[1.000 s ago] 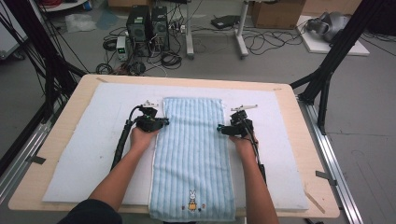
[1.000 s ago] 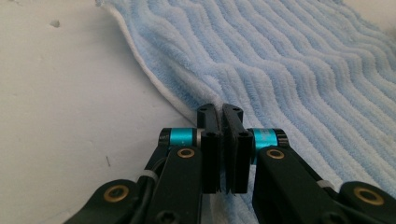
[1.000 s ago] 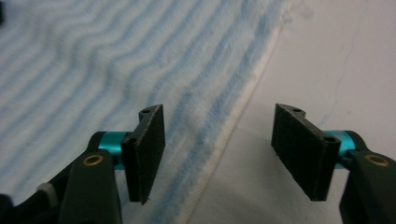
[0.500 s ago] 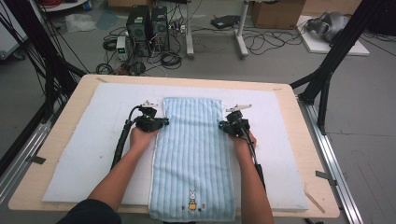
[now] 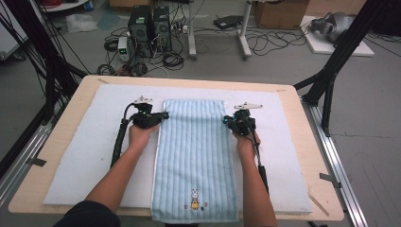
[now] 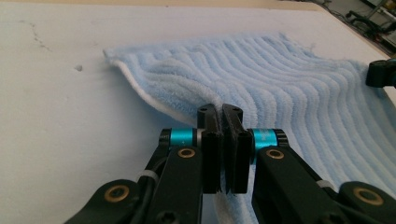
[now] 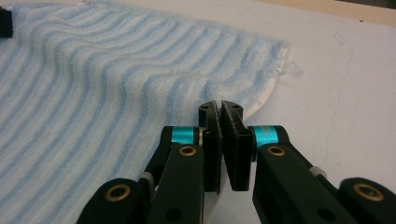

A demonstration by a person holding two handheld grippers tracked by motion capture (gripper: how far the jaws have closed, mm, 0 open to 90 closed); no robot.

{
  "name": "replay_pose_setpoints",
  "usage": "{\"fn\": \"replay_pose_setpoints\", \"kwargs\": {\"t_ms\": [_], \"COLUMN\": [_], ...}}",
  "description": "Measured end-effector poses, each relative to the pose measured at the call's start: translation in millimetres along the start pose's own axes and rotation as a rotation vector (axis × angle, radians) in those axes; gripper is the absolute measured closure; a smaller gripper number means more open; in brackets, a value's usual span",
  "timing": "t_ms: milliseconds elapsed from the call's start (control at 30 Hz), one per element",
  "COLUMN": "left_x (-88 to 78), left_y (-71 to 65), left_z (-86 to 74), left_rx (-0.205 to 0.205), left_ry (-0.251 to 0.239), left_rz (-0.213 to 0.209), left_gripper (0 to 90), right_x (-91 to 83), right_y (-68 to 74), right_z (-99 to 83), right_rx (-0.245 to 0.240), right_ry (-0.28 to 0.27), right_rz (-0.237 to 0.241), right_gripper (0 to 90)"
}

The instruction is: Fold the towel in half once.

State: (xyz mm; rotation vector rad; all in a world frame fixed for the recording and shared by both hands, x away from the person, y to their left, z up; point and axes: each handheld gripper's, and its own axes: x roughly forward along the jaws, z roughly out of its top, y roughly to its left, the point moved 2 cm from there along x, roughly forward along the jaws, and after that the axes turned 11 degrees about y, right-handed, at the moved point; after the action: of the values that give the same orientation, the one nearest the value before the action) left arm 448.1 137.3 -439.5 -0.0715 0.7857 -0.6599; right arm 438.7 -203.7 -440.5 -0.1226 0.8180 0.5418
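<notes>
Towel (image 5: 194, 156): laid flat along the mat (image 5: 85, 156), near end at the table's (image 5: 61, 99) front edge.
Left gripper (image 5: 163, 115): clamped on the towel's left edge.
Right gripper (image 5: 225, 121): jaws just closed, pinching the right edge.

Light is even and soft across the high view, with no hard shadows on the white mat (image 5: 85, 156) and only faint shade beside the forearms. The floor behind looks dimmer and greyer. That view is slightly grainy and soft throughout. In both gripper views the black jaws close to the lens are fairly sharp, while the striped towel (image 6: 289, 88) blurs toward the far edge. The mat looks bright, nearly washed out, without strong glare.
</notes>
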Motion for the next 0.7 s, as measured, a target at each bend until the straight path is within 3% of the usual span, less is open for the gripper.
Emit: {"fn": "replay_pose_setpoints", "kwargs": {"t_ms": [233, 467, 533, 700], "left_x": [-17.0, -33.4, -39.9, -53.4], "left_y": [-12.4, -26.1, -33.0, -47.0], "left_z": [-5.1, -22.8, -29.2, -42.6], "left_rx": [0.044, 0.091, 0.12, 0.145], "left_ry": [-0.023, -0.016, -0.013, -0.032], "left_rz": [-0.027, -0.046, -0.054, -0.092], "left_gripper": [86.2, 86.1, 86.0, 85.9], "right_x": [-14.7, -33.4, -38.5, -54.0], "right_y": [7.1, 16.8, 20.7, 30.3], "right_z": [-4.7, -20.7, -25.0, -39.1], "right_rx": [-0.021, -0.02, -0.032, -0.062], "right_ry": [0.025, 0.0, -0.002, -0.012], "right_rz": [0.021, 0.05, 0.053, 0.064], "right_gripper": [86.5, 86.5, 86.5, 86.5]}}
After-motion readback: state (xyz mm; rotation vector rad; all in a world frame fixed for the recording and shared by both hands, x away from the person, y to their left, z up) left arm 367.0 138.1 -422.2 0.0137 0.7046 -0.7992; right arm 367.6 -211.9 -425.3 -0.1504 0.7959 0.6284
